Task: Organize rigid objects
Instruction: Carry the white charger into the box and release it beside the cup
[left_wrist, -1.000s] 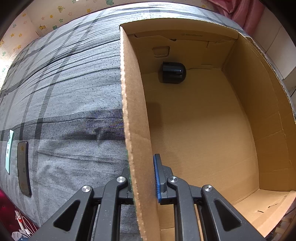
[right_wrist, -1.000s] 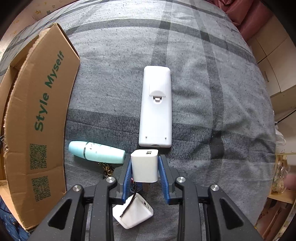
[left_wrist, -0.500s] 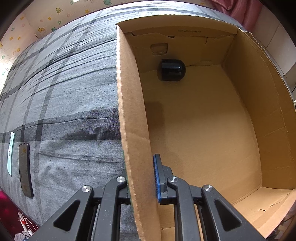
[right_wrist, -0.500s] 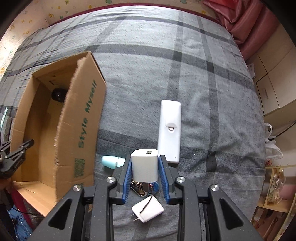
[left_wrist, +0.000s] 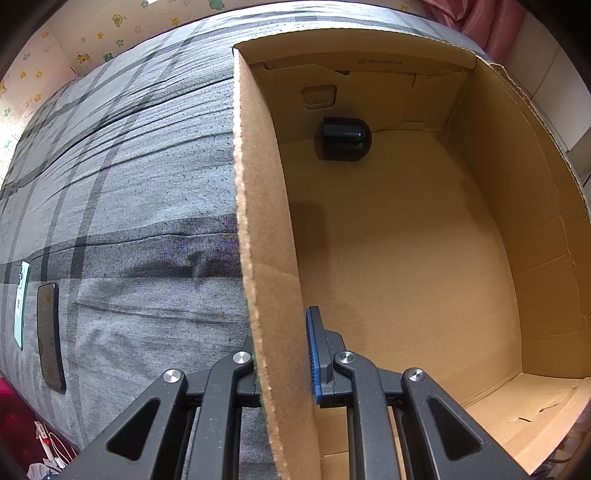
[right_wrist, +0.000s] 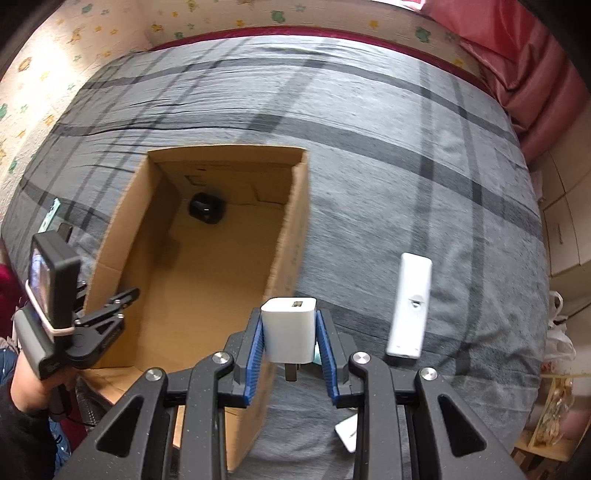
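Grey plaid bed (right_wrist: 369, 147) carries everything; one cardboard box (right_wrist: 207, 280) lies to the left of our right hand-held gripper (right_wrist: 290, 341), long axis running away from us, open top up. We pinch its left wall in the left hand-held gripper (left_wrist: 280, 354), jaws nearly closed on the card. One white remote (right_wrist: 410, 306) lies to the right, lengthwise. One black domed object (left_wrist: 343, 138) sits at the box's far end. One white charger (right_wrist: 289, 330) is clamped in the right hand-held gripper, nearest the box's right wall, above the bed.
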